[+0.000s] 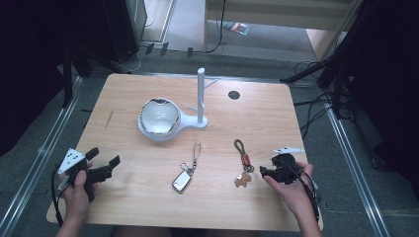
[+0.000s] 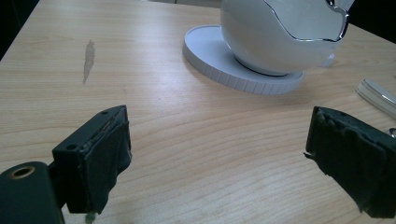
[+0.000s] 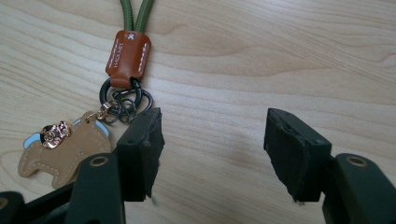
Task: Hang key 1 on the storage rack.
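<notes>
On the pale wood-grain surface [image 1: 148, 163], the right claw [image 1: 269, 172] sits low at the near right, held in a hand, its two black padded jaws standing partly apart with nothing between them but bare wood. In the right gripper view the claw [image 3: 212, 149] has its blocky foam-faced pads open just beside the brown keychain [image 3: 88, 126]: a green cord loop runs into a stitched tan leather tab, then dark metal rings, then a flat leather cut-out shaped like a small animal with a gold-coloured charm on it. The nearer jaw lies right by the rings; whether it touches them is hard to say from this angle. In the high view the brown keychain [image 1: 242, 168] lies just left of the right claw.

The left claw [image 1: 101, 165] rests at the near left, jaws wide apart and empty, its rough dark pads framing bare wood in the left gripper view [image 2: 219, 158].

Mid-surface lies a car key [image 1: 182, 180], silver and rounded, on a thin looped strap. Beyond it stands a glossy white bowl [image 1: 158, 117] with a jagged chrome-edged rim, set on a ribbed round white base joined to a white post [image 1: 201, 96].
</notes>
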{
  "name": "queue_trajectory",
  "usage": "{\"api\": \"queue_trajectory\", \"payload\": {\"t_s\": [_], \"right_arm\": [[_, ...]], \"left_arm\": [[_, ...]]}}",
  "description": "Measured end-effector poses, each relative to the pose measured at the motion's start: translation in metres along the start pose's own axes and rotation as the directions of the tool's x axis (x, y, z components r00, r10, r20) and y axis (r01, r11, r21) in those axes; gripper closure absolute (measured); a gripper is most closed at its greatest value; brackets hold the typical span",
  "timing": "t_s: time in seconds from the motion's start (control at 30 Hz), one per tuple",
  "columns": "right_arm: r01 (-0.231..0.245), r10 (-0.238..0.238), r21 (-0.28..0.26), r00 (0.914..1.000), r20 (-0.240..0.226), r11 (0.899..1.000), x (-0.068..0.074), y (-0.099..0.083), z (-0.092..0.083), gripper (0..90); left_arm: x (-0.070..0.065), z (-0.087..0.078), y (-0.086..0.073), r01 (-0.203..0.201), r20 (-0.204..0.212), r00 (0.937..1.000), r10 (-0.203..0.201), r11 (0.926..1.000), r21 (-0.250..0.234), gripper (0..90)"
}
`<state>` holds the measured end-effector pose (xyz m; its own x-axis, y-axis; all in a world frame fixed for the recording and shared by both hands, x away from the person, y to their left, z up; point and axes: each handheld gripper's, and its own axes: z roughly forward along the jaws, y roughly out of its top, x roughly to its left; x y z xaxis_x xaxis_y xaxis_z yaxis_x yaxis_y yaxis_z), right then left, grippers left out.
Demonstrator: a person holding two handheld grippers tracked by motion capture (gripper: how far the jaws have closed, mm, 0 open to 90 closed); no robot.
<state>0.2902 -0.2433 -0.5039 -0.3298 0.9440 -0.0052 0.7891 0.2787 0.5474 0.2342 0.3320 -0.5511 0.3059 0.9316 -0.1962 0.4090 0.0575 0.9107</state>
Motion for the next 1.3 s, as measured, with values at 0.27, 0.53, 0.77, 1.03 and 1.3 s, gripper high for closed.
{"api": "queue_trajectory", "payload": {"t_s": [0.27, 0.53, 0.77, 1.03, 1.3], "right_arm": [[0.016, -0.016, 0.099, 0.9999, -0.006, 0.995, 0.002, 0.016, 0.003, 38.4], [0.053, -0.054, 0.184, 0.9985, 0.001, 0.982, 0.008, 0.032, 0.008, 38.5], [0.079, -0.08, 0.229, 0.9968, -0.006, 0.97, 0.013, 0.046, 0.01, 38.9], [0.081, -0.075, 0.3, 0.9967, -0.03, 0.951, 0.027, 0.06, 0.016, 43.0], [0.102, -0.093, 0.344, 0.9947, -0.044, 0.933, 0.044, 0.075, 0.026, 46.9]], "left_arm": [[0.0, 0.0, 0.0, -0.001, 0.001, 1.0, 0.001, 1.0, 0.001, 7.3], [0.0, 0.0, 0.0, -0.001, 0.002, 1.0, 0.001, 1.0, 0.001, 7.3], [0.0, 0.001, 0.0, -0.004, 0.003, 1.0, 0.004, 1.0, 0.004, 7.3], [0.0, 0.001, 0.0, -0.004, 0.004, 1.0, 0.004, 1.0, 0.004, 7.3], [0.0, 0.001, 0.0, -0.007, 0.006, 1.0, 0.007, 0.9999, 0.01, 7.3]]}}
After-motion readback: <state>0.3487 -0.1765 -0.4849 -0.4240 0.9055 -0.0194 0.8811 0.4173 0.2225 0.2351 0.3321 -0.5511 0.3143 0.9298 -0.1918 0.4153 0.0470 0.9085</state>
